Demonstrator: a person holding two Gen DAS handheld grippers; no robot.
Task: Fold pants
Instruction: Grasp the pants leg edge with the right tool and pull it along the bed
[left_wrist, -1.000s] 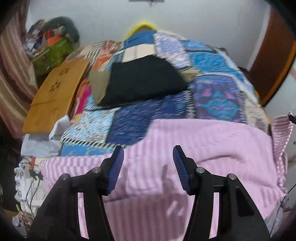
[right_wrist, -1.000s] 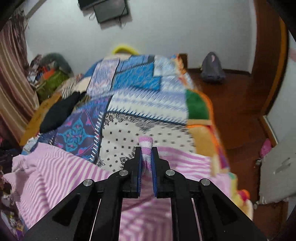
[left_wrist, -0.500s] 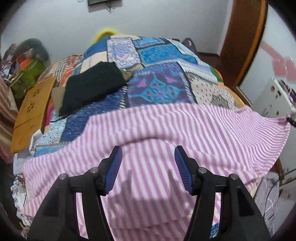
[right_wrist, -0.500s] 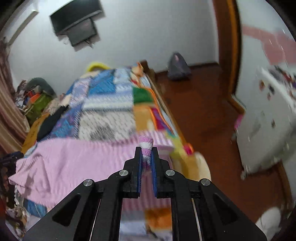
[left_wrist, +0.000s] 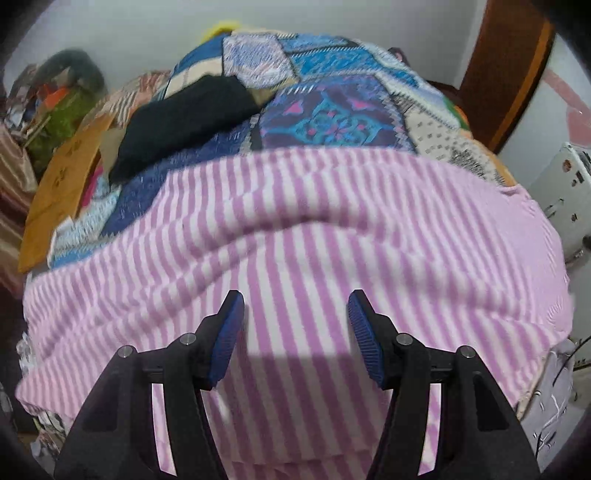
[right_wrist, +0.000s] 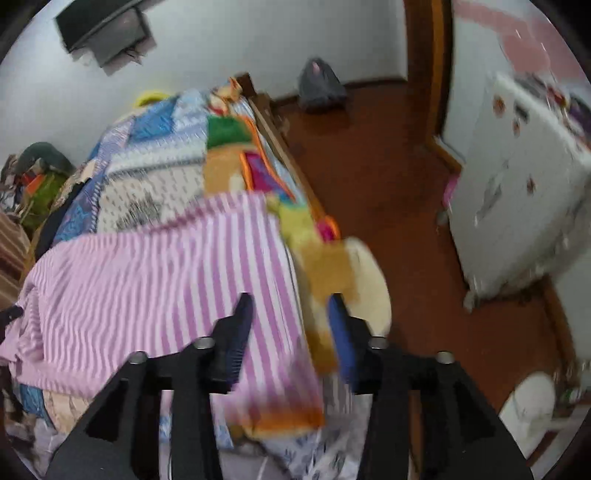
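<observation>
The right gripper (right_wrist: 290, 314) has just been opening: its fingers (right_wrist: 240, 325) now stand moderately apart with nothing pinched, the edge of the pink-striped pants (right_wrist: 166, 280) lying below and between them rather than pressed by the pads. The left gripper (left_wrist: 295, 314) hangs with its fingers (left_wrist: 229, 325) at a medium gap too, empty, poised over the middle of the pants (left_wrist: 314, 240). The garment lies spread across the near end of the bed, on top of the patchwork quilt (left_wrist: 332, 114), and its near part droops over the bed's edge. Its long axis appears to run across the bed from side to side, one end towards the left side by the wooden board (left_wrist: 62, 184), the other at the right side above the wooden floor (right_wrist: 388, 184); which end is the waist I cannot tell. A ridge of slack crosses the cloth ahead of the left fingers. The step in hand looks like laying the pants flat after releasing them, so it would go best if both grippers lift clear without dragging the cloth, then smooth that ridge outward along the long axis before choosing new grasp points at matching edges. The black garment (left_wrist: 184, 118) farther up the bed lies well apart and need not be disturbed.
</observation>
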